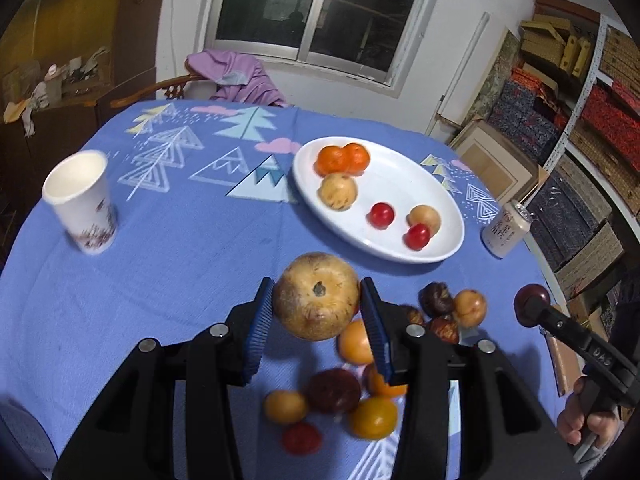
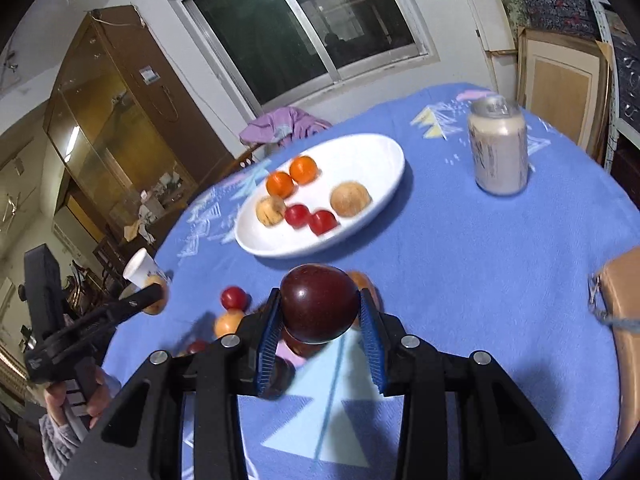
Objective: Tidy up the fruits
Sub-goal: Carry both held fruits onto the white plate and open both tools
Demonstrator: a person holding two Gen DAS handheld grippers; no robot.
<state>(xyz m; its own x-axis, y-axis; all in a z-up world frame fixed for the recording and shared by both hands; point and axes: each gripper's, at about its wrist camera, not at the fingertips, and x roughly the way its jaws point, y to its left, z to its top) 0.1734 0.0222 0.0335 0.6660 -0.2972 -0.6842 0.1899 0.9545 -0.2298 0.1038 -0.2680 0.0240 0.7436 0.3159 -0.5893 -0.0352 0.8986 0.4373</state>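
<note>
My left gripper has its jaws pinching a tan pear, lifted above the loose fruit pile on the counter. My right gripper pinches a dark plum the same way. I judge both are mid-carry; next each needs a forward reach and release over bare plate. Beyond, the white plate already holds 6 fruits, leaving its right half free. A can stands right of it and a paper cup left, both clear of the path.
</note>
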